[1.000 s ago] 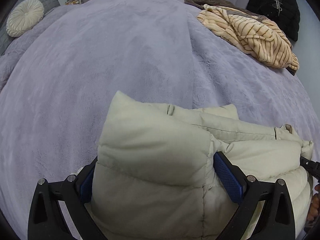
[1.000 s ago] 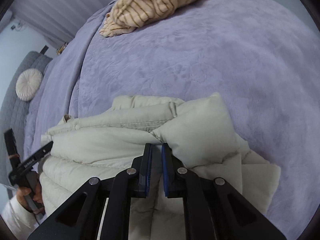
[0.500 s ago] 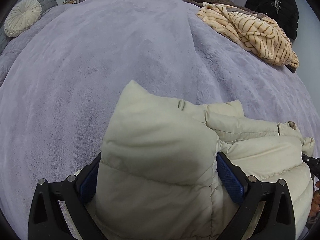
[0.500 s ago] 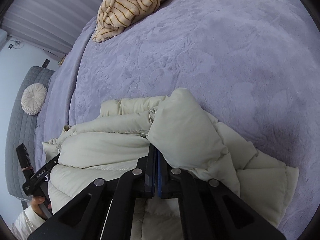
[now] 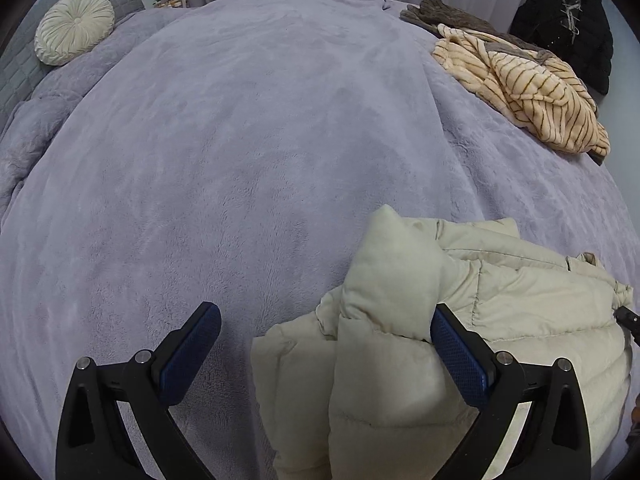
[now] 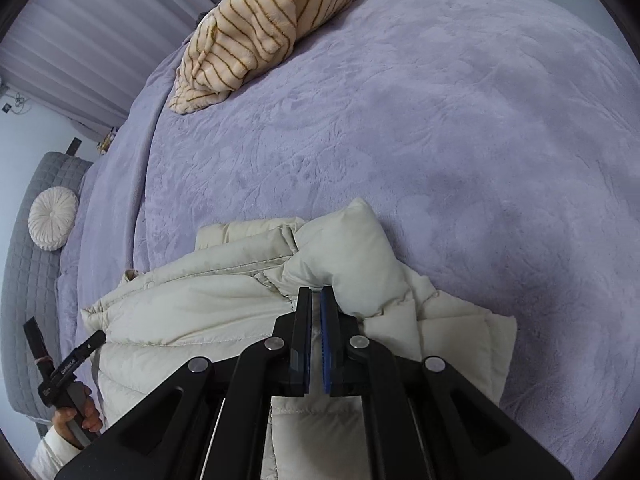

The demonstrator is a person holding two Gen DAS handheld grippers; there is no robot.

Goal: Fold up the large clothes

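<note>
A cream puffer jacket lies folded near the front of a lilac bed blanket. My left gripper stands wide open. A raised fold of the jacket rests against its right finger, and its left finger hangs over bare blanket. In the right wrist view my right gripper is shut, its tips pinching the jacket at the base of a puffed-up corner. The left gripper's body shows at the lower left of that view, held by a hand.
A cream garment with brown stripes is heaped at the far right of the bed, with a brown garment behind it and a black one beyond. A round pleated cushion leans on the grey headboard.
The jacket fold that filled the left gripper's open jaws now sits only by its right finger; the left finger is over bare blanket. The right gripper stays shut on the lifted corner.
</note>
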